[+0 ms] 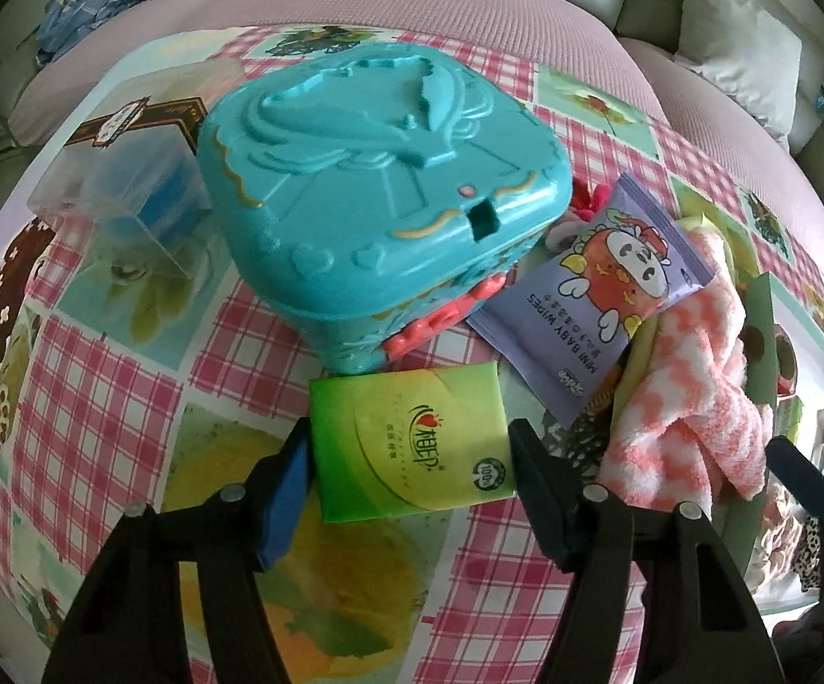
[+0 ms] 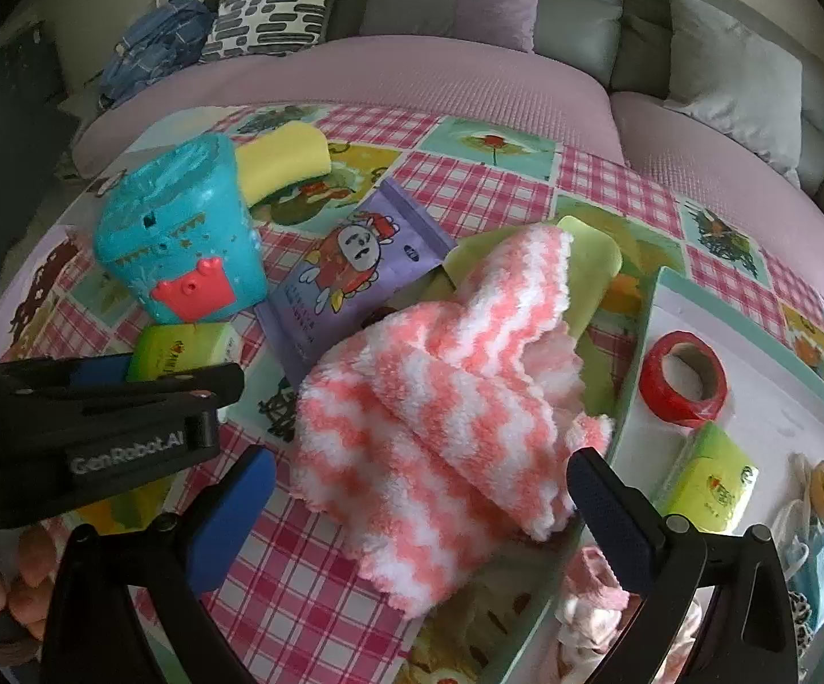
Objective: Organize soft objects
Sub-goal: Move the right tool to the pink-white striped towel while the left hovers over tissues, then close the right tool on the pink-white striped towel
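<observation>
1. The left gripper [image 1: 412, 459] has its jaws on both sides of a green soft pack of paper tissues [image 1: 410, 447], which lies flat on the counter with the pink checked cloth [image 1: 126, 399], near the front edge. The left blue pad seems to touch the pack; on the right side I cannot tell if there is contact, so I judge the pack is not clamped yet.

2. The right gripper [image 2: 420, 490] hangs with its jaws wide apart around a fluffy pink and white striped towel [image 2: 440, 399], not pressing on it. The towel lies half over the rim of a pale tray with a green border [image 2: 754, 330] on the right side of the counter.

3. Possible trouble: the tissue pack is smooth and soft, so it may bend or slip out if only one corner is caught.

4. The turquoise plastic box [image 1: 366, 171] stands directly behind the pack, and a purple packet of baby wipes [image 1: 588, 290] leans just beside it, so pushing forward would knock them.

5. The two grippers are near each other; crossing paths may cause a collision.

6. The open room is mostly upward and toward the front edge.
</observation>
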A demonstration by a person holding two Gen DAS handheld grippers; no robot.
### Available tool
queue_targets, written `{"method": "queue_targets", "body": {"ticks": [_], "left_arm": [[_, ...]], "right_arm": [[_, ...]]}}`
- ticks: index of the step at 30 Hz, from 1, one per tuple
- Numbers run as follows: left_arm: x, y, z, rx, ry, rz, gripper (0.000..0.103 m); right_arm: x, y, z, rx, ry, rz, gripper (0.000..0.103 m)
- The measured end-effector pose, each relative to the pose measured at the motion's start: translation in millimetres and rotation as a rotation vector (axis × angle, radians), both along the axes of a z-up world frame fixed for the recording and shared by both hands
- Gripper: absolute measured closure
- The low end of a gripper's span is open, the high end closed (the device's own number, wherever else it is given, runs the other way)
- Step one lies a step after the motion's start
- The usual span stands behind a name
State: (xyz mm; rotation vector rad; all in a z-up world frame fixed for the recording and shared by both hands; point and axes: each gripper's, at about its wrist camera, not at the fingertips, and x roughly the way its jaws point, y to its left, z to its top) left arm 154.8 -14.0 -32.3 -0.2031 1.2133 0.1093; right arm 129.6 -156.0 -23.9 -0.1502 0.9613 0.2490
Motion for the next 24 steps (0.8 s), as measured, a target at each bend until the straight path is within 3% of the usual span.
{"method": "queue_targets", "body": {"ticks": [8, 15, 24], "left_arm": [[-5, 7, 2, -0.005, 0.002, 0.006, 0.035], [-7, 10, 3, -0.012, 0.002, 0.009, 0.035], [-5, 5, 1, -0.002, 0.006, 0.009, 0.035]], "right_arm": [[6, 11, -11, -0.06, -0.008, -0.004, 0.002], [11, 10, -18, -0.09, -0.018, -0.035, 0.016], [14, -11, -10, -0.019, -0.038, -0.108, 0.056]]}}
